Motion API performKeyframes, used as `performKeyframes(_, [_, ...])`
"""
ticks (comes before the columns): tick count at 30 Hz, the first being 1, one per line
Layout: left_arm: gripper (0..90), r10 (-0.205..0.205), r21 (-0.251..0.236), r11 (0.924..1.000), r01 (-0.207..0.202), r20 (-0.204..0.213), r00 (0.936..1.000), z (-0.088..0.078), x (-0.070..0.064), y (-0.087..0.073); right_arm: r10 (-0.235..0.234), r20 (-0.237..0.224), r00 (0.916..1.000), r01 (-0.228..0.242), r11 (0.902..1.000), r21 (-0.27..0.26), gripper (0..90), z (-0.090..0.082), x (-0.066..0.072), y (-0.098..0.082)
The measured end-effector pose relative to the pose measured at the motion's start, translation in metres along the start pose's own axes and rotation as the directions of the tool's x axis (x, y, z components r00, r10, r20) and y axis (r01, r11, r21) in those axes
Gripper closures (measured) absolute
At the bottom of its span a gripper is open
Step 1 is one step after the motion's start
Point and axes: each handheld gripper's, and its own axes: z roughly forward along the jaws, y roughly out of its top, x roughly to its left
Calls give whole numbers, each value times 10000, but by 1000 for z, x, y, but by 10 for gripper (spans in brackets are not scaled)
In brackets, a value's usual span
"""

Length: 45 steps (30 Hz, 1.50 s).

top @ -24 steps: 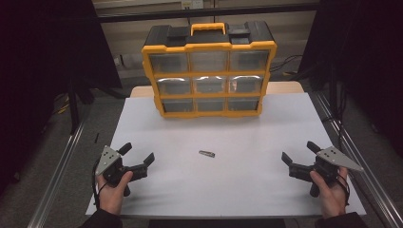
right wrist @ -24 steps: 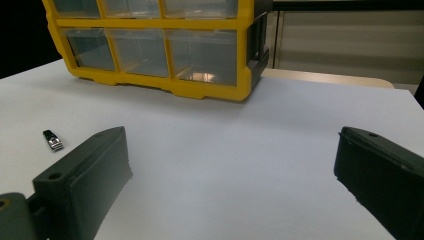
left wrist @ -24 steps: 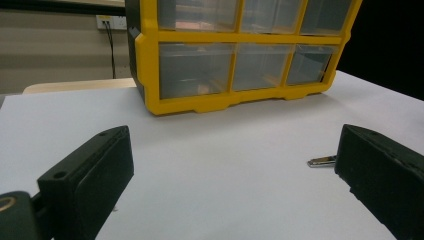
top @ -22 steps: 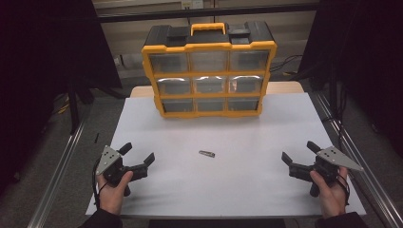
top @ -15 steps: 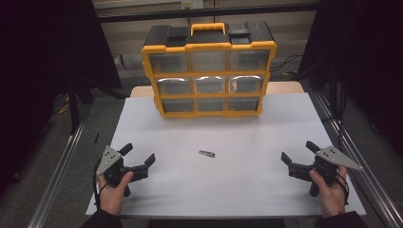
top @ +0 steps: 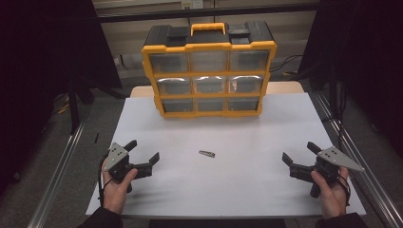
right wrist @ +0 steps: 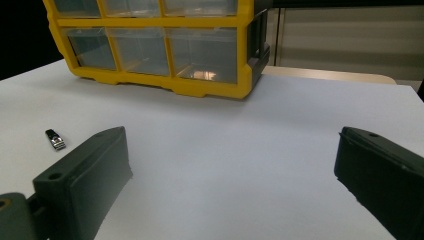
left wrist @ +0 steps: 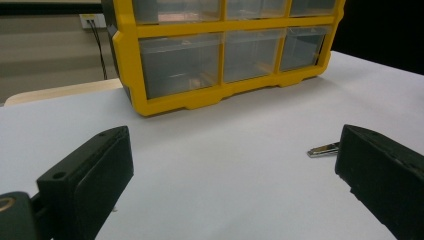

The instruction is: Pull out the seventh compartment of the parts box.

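A small metal piece (top: 206,153) lies flat near the middle of the white table (top: 247,190); it looks like a nail clipper or USB stick. It shows at the right in the left gripper view (left wrist: 324,149) and at the far left in the right gripper view (right wrist: 55,138). My left gripper (top: 142,151) rests at the table's front left, held in a hand, its jaws wide open with nothing between them. At the front right my right gripper (top: 299,152) stands open and empty too. Both point toward the yellow drawer organizer (top: 209,71).
The yellow and black organizer (left wrist: 225,55) with clear drawers stands upright at the back of the table (right wrist: 160,45). Metal rails (top: 57,175) run along both table sides. The room around is dark.
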Motion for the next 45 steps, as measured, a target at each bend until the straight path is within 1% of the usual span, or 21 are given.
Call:
performKeyframes(2, [21,31,13,10000,-32,62,10000,3,-1,1,24,9,10000,-24,10000,-11,10,0,0,0])
performKeyframes(7, [21,334,-53,9994,-335,-207,9992,11,3,3,-10,-49,10000,10,10000,-10,9,0,0,0])
performKeyframes(11, [20,306,-114,9995,-308,-225,9993,17,5,3,107,-16,9999,-107,9999,-19,9,-1,1,0])
performKeyframes(13, [20,523,-61,9986,-525,-288,9982,21,6,3,64,-7,10000,-64,10000,-25,9,-2,0,0])
performKeyframes(15, [19,706,-129,9974,-708,-164,9974,25,6,4,47,0,10000,-47,10000,-26,9,-3,0,-1])
performKeyframes(19, [19,706,-332,9969,-708,-78,9975,31,8,5,131,-23,9999,-131,9999,-51,8,-3,0,-1])
performKeyframes(23, [26,1028,-364,9940,-1027,-6,9947,37,10,9,152,-65,9999,-152,9999,-22,8,-3,1,0])
performKeyframes(24, [40,1031,-418,9937,-1041,-245,9944,39,10,10,117,-72,9999,-117,9999,-50,7,-3,1,0])
performKeyframes(28, [31,1173,-535,9914,-1197,-472,9920,43,14,12,157,-82,9998,-158,9998,-85,7,-4,2,0])
performKeyframes(30, [29,1257,-625,9898,-1282,-423,9912,47,16,12,217,-94,9997,-218,9997,-70,7,-3,2,0])
performKeyframes(31, [28,1494,-470,9872,-1521,-565,9872,48,18,12,225,-88,9997,-225,9997,-68,7,-3,2,0])
performKeyframes(32, [30,1481,-478,9873,-1517,-709,9864,50,18,12,221,-117,9997,-222,9997,-73,7,-3,2,0])
performKeyframes(33, [40,1375,-444,9892,-1398,-494,9893,53,19,13,206,-124,9997,-207,9998,-81,6,-3,2,0])
performKeyframes(34, [45,1403,-418,9889,-1427,-547,9886,55,19,13,220,-130,9997,-221,9997,-66,6,-3,1,0])
performKeyframes(35, [45,1591,-423,9859,-1622,-681,9849,57,20,13,237,-122,9996,-238,9997,-81,7,-2,2,0])
performKeyframes(36, [45,1593,-584,9850,-1621,-499,9860,59,21,14,245,-127,9996,-246,9997,-78,6,-2,2,0])
performKeyframes(38, [38,2096,-239,9772,-2111,-545,9763,62,22,16,252,-158,9996,-253,9997,-69,6,-2,1,-1])
performKeyframes(39, [38,2370,-307,9705,-2393,-639,9694,67,22,19,231,-121,9997,-232,9997,-86,6,-2,0,-1])
performKeyframes(41, [38,2338,-369,9709,-2367,-684,9699,70,21,20,246,-137,9996,-247,9996,-96,6,-2,0,-1])
performKeyframes(43, [39,2578,-341,9651,-2598,-528,9648,74,20,24,285,-137,9995,-286,9996,-72,6,-2,0,-1])
performKeyframes(45, [34,3136,-392,9478,-3165,-663,9473,81,19,25,287,-165,9995,-288,9996,-63,6,-2,0,-1])
